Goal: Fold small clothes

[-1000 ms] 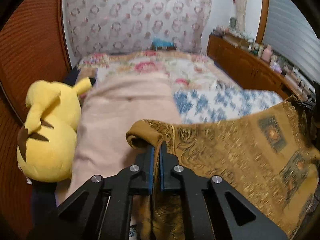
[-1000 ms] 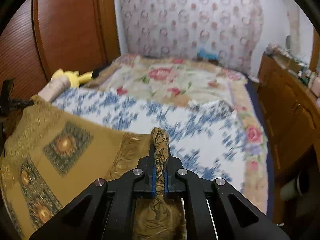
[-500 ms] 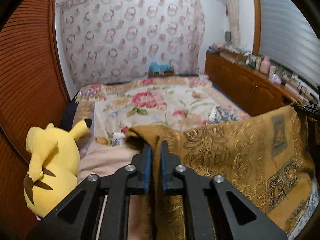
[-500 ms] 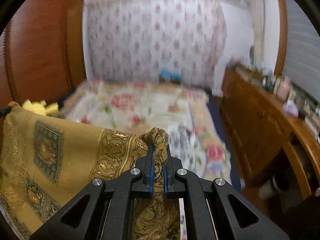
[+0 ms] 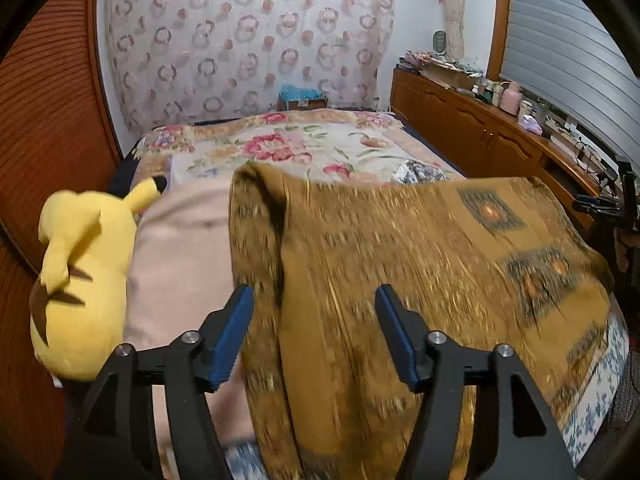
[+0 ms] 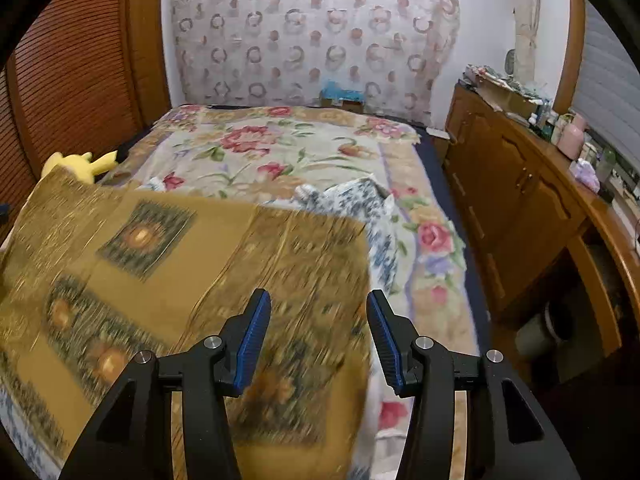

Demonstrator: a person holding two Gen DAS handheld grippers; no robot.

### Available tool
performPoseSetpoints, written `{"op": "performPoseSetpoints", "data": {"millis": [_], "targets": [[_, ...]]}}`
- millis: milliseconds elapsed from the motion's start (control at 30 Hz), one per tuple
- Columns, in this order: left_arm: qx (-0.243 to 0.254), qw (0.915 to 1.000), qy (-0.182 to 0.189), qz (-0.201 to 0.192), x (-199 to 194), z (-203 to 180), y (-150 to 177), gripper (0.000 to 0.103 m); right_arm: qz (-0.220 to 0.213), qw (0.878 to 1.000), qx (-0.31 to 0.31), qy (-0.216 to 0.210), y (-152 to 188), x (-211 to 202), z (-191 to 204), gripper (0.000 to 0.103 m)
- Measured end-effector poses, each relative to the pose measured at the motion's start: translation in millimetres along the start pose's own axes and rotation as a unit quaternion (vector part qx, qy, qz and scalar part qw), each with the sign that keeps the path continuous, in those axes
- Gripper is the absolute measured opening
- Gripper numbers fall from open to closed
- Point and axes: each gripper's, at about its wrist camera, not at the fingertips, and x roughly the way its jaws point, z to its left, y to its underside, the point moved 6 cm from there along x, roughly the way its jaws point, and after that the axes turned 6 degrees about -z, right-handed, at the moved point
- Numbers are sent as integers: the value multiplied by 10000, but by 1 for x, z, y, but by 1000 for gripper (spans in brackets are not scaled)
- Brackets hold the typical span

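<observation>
A mustard-gold patterned cloth [image 5: 420,264] with dark square motifs is dropping onto the bed, blurred by motion. In the left wrist view my left gripper [image 5: 314,332] has its jaws opening, and the cloth lies below and between the blue pads without being pressed. From the right wrist the same cloth [image 6: 192,280] spreads to the left, and my right gripper [image 6: 318,338] also has its jaws opening over the cloth's right edge, pads clear of it. A blue-and-white patterned garment [image 6: 360,204] lies crumpled beyond the cloth's far right corner.
A yellow plush toy [image 5: 80,280] rests on the left beside a pink blanket [image 5: 180,248]. The floral bedspread [image 6: 280,152] covers the bed behind. A wooden sideboard [image 6: 520,208] with bottles runs along the right. A wooden slatted door [image 5: 48,120] stands at left.
Both grippers were shut on bunched edges of the gold cloth; now both stand apart and the cloth has fallen away from the pads and spread out over the bed.
</observation>
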Motion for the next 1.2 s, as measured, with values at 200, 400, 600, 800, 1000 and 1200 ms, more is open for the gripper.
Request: {"op": "performPoseSetpoints", "data": {"millis": [200,400,600,800,1000,1200], "targets": [[-167,9998,-41,-36,-18,-7,31,65,91,9998,-130,-118,31,-23,8,52],[-250,9997,-58,31,-25,-13,56,65,139,9998,-68,-131,53,-54,10,52],[-300,9995,-81,67,-31,-17,76,65,138,9997,45,-208,67,-71,19,52],[-289,9990,-278,216,-30,-8,89,65,193,9997,-12,-157,85,-73,28,52],[-365,9981,-384,330,-25,0,98,60,188,9997,-26,-126,92,-71,33,52],[-305,9986,-327,296,-28,-4,99,53,205,9996,35,-183,91,-68,31,52]]}}
